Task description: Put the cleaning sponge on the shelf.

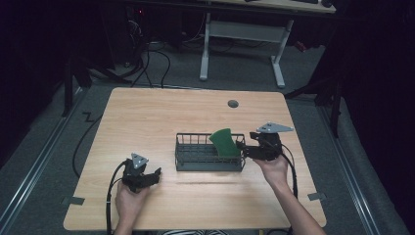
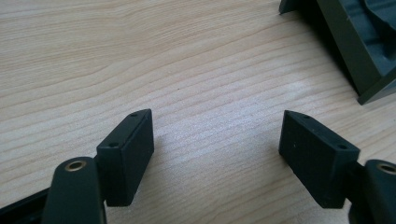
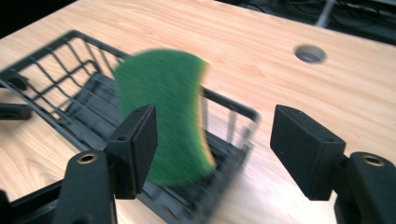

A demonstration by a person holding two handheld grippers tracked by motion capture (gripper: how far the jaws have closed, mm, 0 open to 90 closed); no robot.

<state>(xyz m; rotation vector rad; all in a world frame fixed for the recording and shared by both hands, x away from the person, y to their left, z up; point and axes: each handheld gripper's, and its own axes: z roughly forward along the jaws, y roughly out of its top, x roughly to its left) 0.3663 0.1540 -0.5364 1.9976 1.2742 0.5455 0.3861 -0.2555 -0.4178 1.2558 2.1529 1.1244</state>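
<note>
Your right gripper (image 1: 243, 147) fingers (image 3: 135, 144) are spread, the green sponge (image 1: 225, 142) released in the basket's (image 1: 195, 165) right end. Left gripper (image 1: 152, 176) open, left of basket. Next, likely withdraw.

The work surface is a light wooden table (image 1: 147, 112) with rounded corners and a round grey cable hole (image 1: 233, 104) near its far edge, standing on grey carpeted floor (image 1: 313, 63). Beyond it stands a second desk on a white metal frame (image 1: 243, 34), with black cables (image 1: 156, 63) trailing across the floor to its left and metal rails (image 1: 34, 161) running along the floor on both sides of the table. The surroundings are dark, and what appears to be equipment stands in shadow at the far left.
</note>
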